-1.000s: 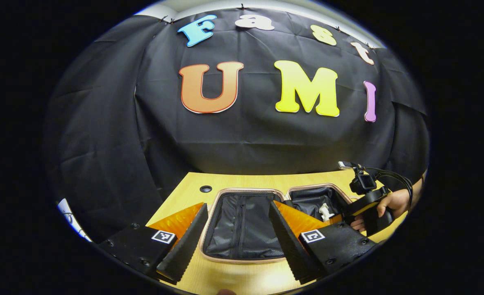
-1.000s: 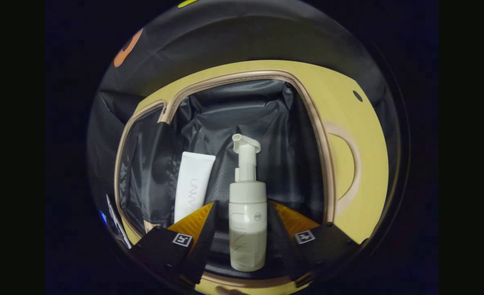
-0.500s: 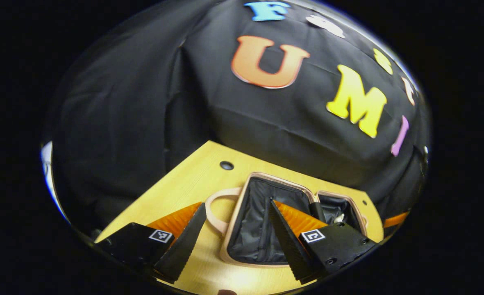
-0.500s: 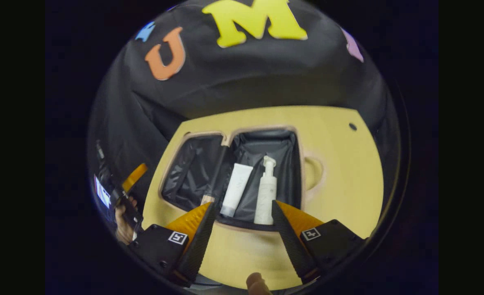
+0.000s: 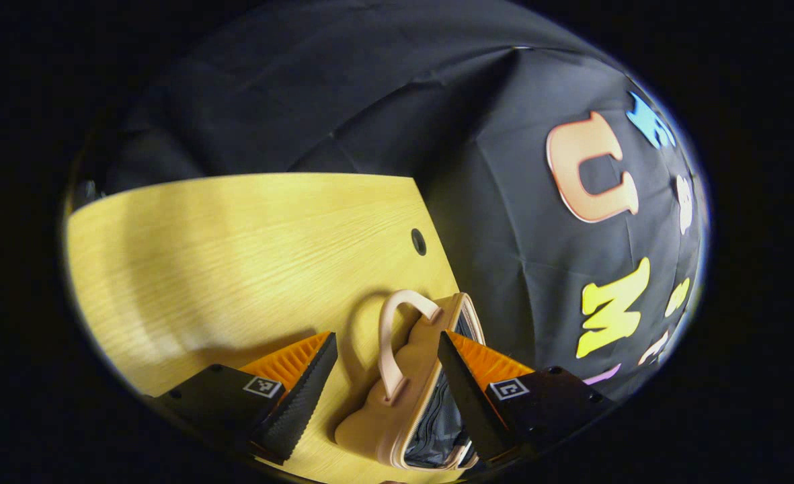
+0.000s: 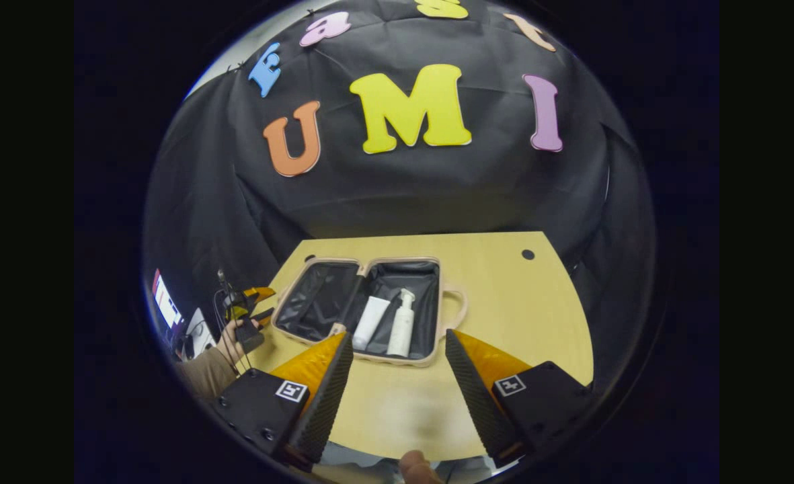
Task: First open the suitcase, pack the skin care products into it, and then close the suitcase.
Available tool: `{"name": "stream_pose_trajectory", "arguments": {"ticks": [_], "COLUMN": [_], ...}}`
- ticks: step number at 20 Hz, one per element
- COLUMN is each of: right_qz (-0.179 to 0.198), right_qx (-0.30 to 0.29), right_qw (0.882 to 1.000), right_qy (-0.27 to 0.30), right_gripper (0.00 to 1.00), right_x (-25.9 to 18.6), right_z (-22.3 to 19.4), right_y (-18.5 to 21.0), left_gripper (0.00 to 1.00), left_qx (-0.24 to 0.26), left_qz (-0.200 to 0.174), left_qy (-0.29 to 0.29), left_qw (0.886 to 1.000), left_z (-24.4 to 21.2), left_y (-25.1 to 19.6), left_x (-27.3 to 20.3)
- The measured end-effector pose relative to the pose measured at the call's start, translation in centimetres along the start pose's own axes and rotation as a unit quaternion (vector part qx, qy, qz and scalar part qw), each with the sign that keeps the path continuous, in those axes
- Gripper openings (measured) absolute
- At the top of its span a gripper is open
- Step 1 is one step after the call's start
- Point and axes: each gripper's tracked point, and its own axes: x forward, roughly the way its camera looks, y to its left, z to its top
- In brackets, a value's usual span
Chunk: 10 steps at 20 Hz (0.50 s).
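Observation:
The pink suitcase (image 6: 397, 359) lies open and flat on the table, black lining up. In its right half rest a white tube (image 6: 370, 322) and a white pump bottle (image 6: 402, 323), side by side. My right gripper (image 6: 400, 396) hangs open above the table, short of the suitcase's near rim, holding nothing. My left gripper (image 6: 262, 302), held by a hand (image 6: 232, 336), sits at the suitcase's left end. In the rolled left gripper view, the left gripper (image 5: 383, 396) is open, and the suitcase's pink shell (image 5: 376, 423) and handle (image 5: 391, 336) lie between its fingers; I cannot tell whether they touch.
The yellow wooden table (image 6: 504, 302) has a cable hole (image 6: 528, 255) at its back right and another cable hole (image 5: 418, 242) near the left end. A second suitcase handle (image 6: 460, 309) sticks out to the right. Black cloth walls stand close behind the table.
My right gripper has let go of the pump bottle and drawn back and up out of the suitcase. My left gripper has rolled over and swung to the suitcase's left end by the handle.

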Motion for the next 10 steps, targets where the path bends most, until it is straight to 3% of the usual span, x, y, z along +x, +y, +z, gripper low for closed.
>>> {"name": "stream_pose_trajectory", "arguments": {"ticks": [1, 2, 4, 6, 7, 8, 9, 10], "right_qz": [-0.001, -0.004, -0.016, -0.024, -0.025, -0.029, -0.03, -0.029], "right_qx": [0.008, 0.016, 0.019, 0.021, 0.025, 0.028, 0.029, 0.03], "right_qw": [1.0, 1.0, 1.0, 0.999, 0.999, 0.999, 0.999, 0.999], "right_qy": [0.002, 0.001, -0.003, -0.008, -0.009, -0.01, -0.013, -0.018], "right_gripper": [0.82, 0.82, 0.82, 0.82, 0.82, 0.82, 0.82, 0.78], "right_x": [-0.5, -0.4, -1.2, -2.0, -2.5, -3.0, -3.3, -3.7], "right_z": [-0.2, -0.7, -1.0, -1.0, -1.1, -1.1, -1.0, -0.9], "right_y": [-0.2, -0.1, -0.8, -1.2, -1.2, -1.5, -1.7, -1.9], "left_gripper": [0.96, 0.82, 0.75, 0.61, 0.7, 0.5, 0.59, 0.19], "left_qx": [-0.016, -0.031, -0.04, -0.045, -0.051, -0.056, -0.064, -0.063], "left_qz": [0.001, -0.003, 0.003, 0.008, 0.006, 0.009, 0.006, 0.008], "left_qy": [0.005, 0.007, 0.01, 0.015, 0.016, 0.015, 0.012, 0.006], "left_qw": [1.0, 0.999, 0.999, 0.999, 0.999, 0.998, 0.998, 0.998], "left_z": [-0.2, -0.3, -0.9, -1.3, -1.4, -1.3, -1.2, -0.8], "left_y": [0.5, 0.6, 1.0, 1.2, 1.0, 1.0, 0.6, 0.4], "left_x": [0.0, 0.0, 1.1, 1.8, 1.9, 1.8, 2.1, 2.0]}}
